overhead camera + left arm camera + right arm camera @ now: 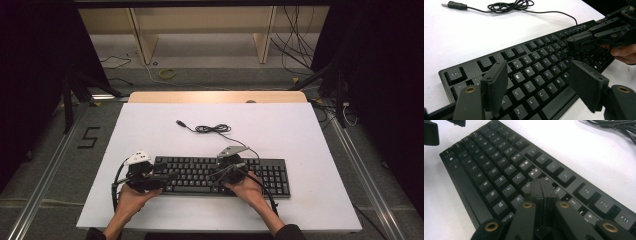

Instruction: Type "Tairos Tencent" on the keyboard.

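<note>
Left claw (537,86) hovers over the left end of the black keyboard (220,175), its jaws spread wide apart above the letter keys. Right claw (541,188) has its jaws pressed together, with nothing between them, tips down on the keys near the middle of the board. That keyboard lies flat on the white counter (150,125), close to its near edge. Its cable (212,129) runs toward the far edge in a loose coil, its plug (180,122) lying free.
</note>
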The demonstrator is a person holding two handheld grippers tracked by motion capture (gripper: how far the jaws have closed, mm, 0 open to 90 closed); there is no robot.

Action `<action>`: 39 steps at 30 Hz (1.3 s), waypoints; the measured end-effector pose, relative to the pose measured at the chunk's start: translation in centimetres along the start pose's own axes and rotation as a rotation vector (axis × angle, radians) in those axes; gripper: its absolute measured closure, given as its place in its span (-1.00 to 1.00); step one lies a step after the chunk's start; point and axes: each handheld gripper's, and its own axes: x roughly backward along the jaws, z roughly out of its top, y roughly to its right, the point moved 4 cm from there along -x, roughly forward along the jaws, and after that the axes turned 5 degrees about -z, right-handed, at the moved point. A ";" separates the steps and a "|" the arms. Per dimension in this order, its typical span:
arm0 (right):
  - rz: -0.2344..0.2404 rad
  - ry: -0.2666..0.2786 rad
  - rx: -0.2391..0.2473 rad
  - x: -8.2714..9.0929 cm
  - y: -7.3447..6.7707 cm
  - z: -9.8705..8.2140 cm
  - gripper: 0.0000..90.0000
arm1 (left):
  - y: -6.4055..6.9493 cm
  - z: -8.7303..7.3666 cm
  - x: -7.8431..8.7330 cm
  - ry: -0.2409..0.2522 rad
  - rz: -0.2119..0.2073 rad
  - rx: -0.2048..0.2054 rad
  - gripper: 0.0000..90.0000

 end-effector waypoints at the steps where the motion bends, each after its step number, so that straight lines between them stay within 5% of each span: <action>1: 0.001 0.000 0.001 -0.1 0.0 0.0 1.00 | 0.0 0.0 0.0 -0.001 0.000 0.000 -0.30; 16: -0.014 -0.021 0.011 -0.9 0.0 -0.4 1.00 | -0.1 -0.3 0.0 -0.009 0.001 -0.001 -0.30; 26: 0.006 -0.007 -0.038 -0.6 0.2 -0.2 1.00 | -0.3 -0.4 0.0 -0.012 0.005 0.001 -0.30; 39: 0.067 0.072 -0.070 1.5 0.1 0.5 0.60 | -0.5 -0.4 0.0 -0.013 0.012 0.000 -0.27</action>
